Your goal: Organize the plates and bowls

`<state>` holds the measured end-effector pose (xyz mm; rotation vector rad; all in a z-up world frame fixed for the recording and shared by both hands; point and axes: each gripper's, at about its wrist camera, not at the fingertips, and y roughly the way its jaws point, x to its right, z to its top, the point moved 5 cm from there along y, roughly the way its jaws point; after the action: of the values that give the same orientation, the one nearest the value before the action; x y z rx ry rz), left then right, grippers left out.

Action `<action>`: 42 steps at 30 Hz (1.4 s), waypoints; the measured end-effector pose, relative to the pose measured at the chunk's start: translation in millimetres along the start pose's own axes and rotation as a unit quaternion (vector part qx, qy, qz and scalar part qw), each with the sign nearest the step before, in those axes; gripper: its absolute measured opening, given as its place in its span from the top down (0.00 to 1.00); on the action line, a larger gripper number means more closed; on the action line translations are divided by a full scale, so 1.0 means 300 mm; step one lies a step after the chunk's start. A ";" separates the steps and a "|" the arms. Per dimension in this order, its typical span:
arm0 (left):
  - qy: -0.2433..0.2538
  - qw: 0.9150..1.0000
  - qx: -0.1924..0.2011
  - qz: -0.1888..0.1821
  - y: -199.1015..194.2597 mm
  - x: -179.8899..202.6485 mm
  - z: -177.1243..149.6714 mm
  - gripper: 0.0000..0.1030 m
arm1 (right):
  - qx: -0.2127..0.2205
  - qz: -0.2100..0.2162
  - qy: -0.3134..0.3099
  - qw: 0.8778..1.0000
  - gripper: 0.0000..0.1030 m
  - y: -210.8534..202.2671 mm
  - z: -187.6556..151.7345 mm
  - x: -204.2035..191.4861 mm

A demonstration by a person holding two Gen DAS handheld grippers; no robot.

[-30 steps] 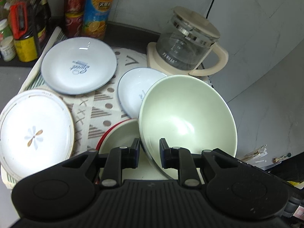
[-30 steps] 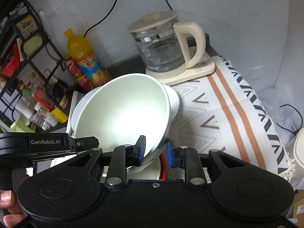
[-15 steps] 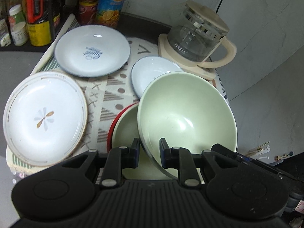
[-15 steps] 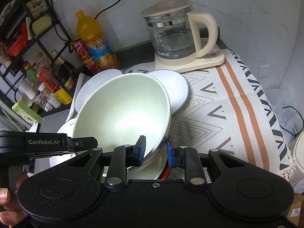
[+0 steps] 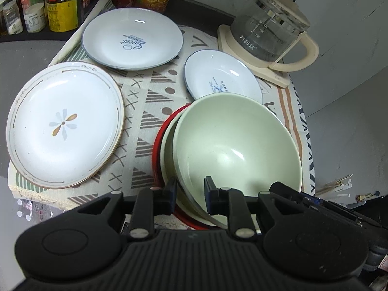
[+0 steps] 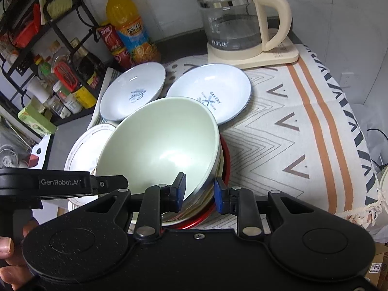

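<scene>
Over the patterned cloth (image 6: 303, 111), both the left gripper (image 5: 189, 191) and right gripper (image 6: 199, 191) clamp opposite rims of the green bowl (image 5: 237, 145), the right's jaws having just eased wider, set in the red-rimmed bowl (image 5: 167, 150).

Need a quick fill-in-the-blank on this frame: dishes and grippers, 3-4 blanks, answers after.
1. The green bowl sits nested in a bowl whose outside is ____.
2. Both the left gripper and the right gripper have the rim of the ____ bowl between the jaws.
3. The plate with a flower motif lies flat on the patterned ____.
4. The word "Sweet" is printed on the larger ____ near the orange drink bottle.

Answers: red; green; cloth; plate
</scene>
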<state>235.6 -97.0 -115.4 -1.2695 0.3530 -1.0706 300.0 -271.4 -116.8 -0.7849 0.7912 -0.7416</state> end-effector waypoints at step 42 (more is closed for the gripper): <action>-0.058 0.989 0.068 0.116 -0.221 -0.225 0.104 0.19 | 0.039 0.103 -0.060 0.992 0.11 0.017 0.141 -0.206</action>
<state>194.9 -19.1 -68.4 -1.1324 0.3245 -0.8058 305.8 -205.6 -81.1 -0.6595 0.7191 -0.5318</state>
